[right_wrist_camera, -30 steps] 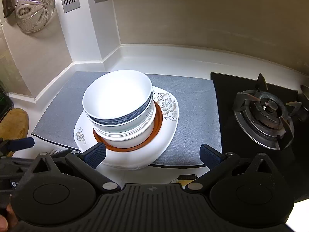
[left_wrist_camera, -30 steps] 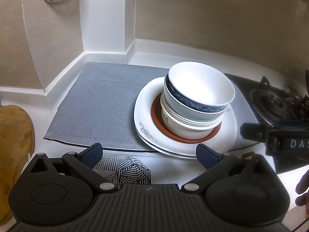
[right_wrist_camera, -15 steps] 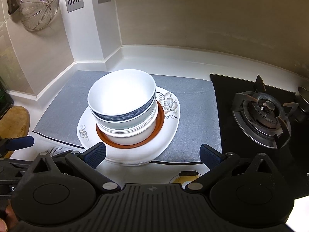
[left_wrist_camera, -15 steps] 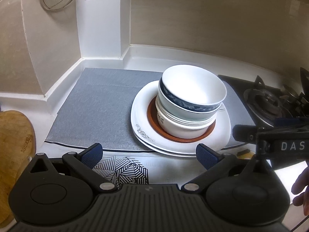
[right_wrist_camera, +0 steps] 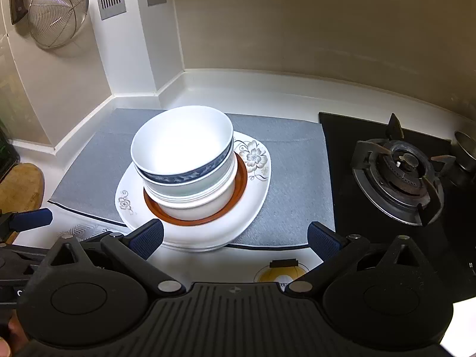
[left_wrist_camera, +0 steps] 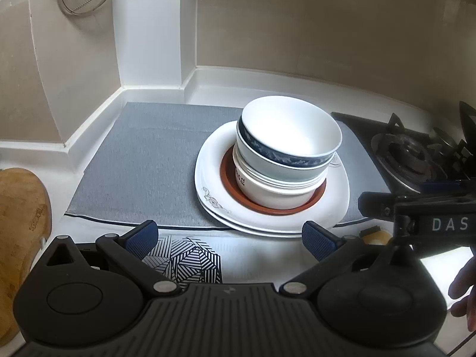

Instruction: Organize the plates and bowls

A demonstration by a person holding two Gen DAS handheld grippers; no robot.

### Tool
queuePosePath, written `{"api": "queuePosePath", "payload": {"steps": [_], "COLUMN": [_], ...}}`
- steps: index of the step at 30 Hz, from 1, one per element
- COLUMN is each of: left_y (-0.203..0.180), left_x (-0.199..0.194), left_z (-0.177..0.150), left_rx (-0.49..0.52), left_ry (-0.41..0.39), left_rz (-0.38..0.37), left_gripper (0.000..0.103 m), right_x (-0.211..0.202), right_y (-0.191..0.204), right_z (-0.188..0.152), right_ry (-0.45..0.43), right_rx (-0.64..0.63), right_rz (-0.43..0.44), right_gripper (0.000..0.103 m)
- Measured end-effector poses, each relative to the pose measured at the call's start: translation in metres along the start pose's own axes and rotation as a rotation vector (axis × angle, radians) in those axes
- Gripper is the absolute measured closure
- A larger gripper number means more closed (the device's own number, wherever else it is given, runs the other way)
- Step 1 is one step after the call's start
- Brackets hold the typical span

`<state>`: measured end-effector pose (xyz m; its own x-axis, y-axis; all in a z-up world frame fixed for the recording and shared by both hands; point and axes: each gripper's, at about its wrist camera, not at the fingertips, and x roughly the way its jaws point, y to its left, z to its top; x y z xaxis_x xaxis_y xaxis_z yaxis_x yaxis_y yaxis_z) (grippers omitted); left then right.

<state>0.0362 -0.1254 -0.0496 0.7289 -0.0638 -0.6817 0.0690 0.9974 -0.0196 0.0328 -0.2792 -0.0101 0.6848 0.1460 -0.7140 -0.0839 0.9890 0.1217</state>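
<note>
So the bowls (right_wrist_camera: 181, 148) are nested in one stack, all mouth-up, with the stack's axis near vertical but leaning a bit toward the left wall. The top one is glossy white inside with a dark blue patterned band under the rim; the bottom one is plain white and chunkier. They sit in a shallow reddish-brown dish (right_wrist_camera: 241, 184), which sits on the plates (right_wrist_camera: 253, 208): smooth, white, rounded-square, with grey flower prints at the corners, lying flat. All of it rests on a grey woven mat (right_wrist_camera: 294, 172) on the white desk (right_wrist_camera: 267, 95), and the plates' front edge hangs over the mat's edge. A black gas hob (right_wrist_camera: 398, 172) is just right of the mat. A wire strainer (right_wrist_camera: 56, 15) hangs on the left wall.

The left gripper (left_wrist_camera: 229, 236) and right gripper (right_wrist_camera: 235, 236) are both spread wide and empty, near the plates' front edge without touching.
</note>
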Motion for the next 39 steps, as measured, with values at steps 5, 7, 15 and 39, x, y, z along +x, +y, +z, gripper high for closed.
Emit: {"api": "queuePosePath", "payload": {"steps": [5,7,15,39], "left_y": [0.000,-0.002,-0.007,-0.005], "left_x": [0.000,-0.001,0.000,-0.002], "left_z": [-0.001,-0.001,-0.003,-0.005], "left_rx": [-0.010,-0.003,-0.001,-0.020], "left_ry": [0.006,0.008,0.009,0.018], "left_rz": [0.001,0.000,-0.005,0.021], "left_gripper": [0.000,0.000,0.000,0.000], "right_x": [-0.002,-0.003,-0.004,-0.003], "right_y": [0.002,0.001,-0.003,-0.007], "right_z": [0.000,-0.001,-0.002,-0.002], "right_ry": [-0.006,-0.004,-0.001,0.012], "right_rx": [-0.012,-0.011,-0.002,-0.004], "right_rz": [0.001,0.001,-0.002,-0.011], "right_gripper": [0.001,0.001,0.001,0.001]}}
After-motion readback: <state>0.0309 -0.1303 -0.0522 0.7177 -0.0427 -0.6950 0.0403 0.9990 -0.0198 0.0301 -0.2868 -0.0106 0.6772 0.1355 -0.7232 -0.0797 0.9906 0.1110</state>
